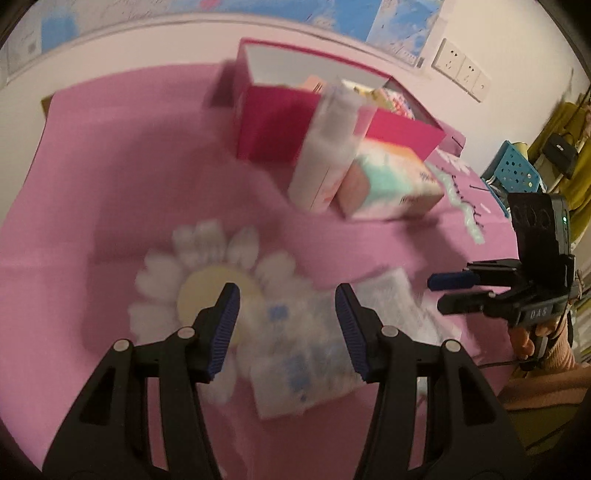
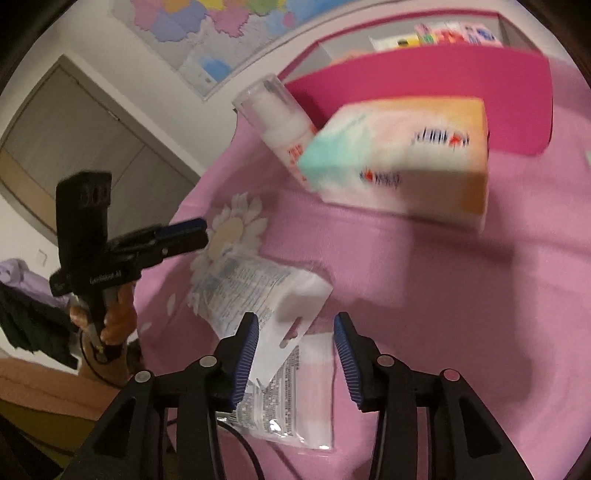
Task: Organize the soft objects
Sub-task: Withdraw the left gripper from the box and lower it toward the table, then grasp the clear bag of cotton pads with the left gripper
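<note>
Two flat plastic packets lie on the pink cloth [image 2: 424,295]. The printed packet [image 2: 255,291] lies partly over the flower pad [image 2: 229,236]; the second packet [image 2: 295,398] lies at 6 o'clock of it, overlapped by its corner.

In the left wrist view, the left gripper [image 1: 288,325] hangs above the printed packet [image 1: 306,350], jaws moderately wide, nothing between the pads. In the right wrist view, the right gripper [image 2: 295,354] hangs above both packets, jaws likewise moderately wide and empty; contact cannot be determined because of blur.

At 12 o'clock of the packets, the tissue pack [image 2: 402,158] lies on the cloth. The bottle [image 2: 277,114] leans at its 10 o'clock side. Behind both stands the open red box [image 2: 443,77], holding small packs.

Open cloth extends at 3 o'clock of the packets. The cloth edge runs at 9 o'clock, just past the flower pad. The left gripper [image 2: 184,232] occupies that side in the right wrist view; the right gripper [image 1: 454,291] occupies the 3 o'clock side in the left wrist view.

A wall map [image 2: 207,33], door [image 2: 74,140], wall sockets [image 1: 461,70] and blue basket [image 1: 513,170] surround the table.
</note>
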Available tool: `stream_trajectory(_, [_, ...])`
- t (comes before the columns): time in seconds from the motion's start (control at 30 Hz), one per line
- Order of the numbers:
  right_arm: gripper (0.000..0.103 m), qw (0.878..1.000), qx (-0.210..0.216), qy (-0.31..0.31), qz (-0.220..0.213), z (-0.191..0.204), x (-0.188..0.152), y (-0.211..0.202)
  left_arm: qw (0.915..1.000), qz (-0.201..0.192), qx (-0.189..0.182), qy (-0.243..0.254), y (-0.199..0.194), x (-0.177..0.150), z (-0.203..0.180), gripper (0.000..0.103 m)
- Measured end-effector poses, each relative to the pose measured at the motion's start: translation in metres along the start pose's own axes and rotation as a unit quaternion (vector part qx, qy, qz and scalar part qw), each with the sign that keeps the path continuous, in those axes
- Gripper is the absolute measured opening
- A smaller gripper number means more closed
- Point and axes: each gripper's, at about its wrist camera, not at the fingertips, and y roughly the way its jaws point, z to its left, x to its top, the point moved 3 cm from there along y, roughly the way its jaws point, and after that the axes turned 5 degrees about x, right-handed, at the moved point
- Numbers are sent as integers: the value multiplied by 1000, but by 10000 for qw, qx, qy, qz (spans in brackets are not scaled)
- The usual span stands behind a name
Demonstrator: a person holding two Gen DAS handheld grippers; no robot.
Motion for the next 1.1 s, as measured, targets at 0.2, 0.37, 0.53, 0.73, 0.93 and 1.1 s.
stream_trajectory(0.2, [51,9999,-109,-60,-55,7,-8,3,9995,228,-142,-173,-2,-26,9,60])
stream_trajectory(0.37, [52,9996,-183,-204,-46,12,-7,7,9968,504,-566,-242,5,-38,7,61])
stream_trajectory(0.53, [53,9992,-145,-358,-46,19,-5,15,9938,561,-947,-131,9,-38,-8,64])
stream_trajectory(0.73, [28,9989,-232,-327,-248,16,-1,14,9945,519,-912,-48,13,-35,-18,64])
stream_trajectory(0.93, [24,9959,-466,-592,-498,19,-2,-2,9942,490,-950,-109,18,-30,-17,64])
stream_trajectory(1.1, [24,9944,-706,-540,-572,4,-8,-11,9928,520,-1075,13,29,-18,-29,66])
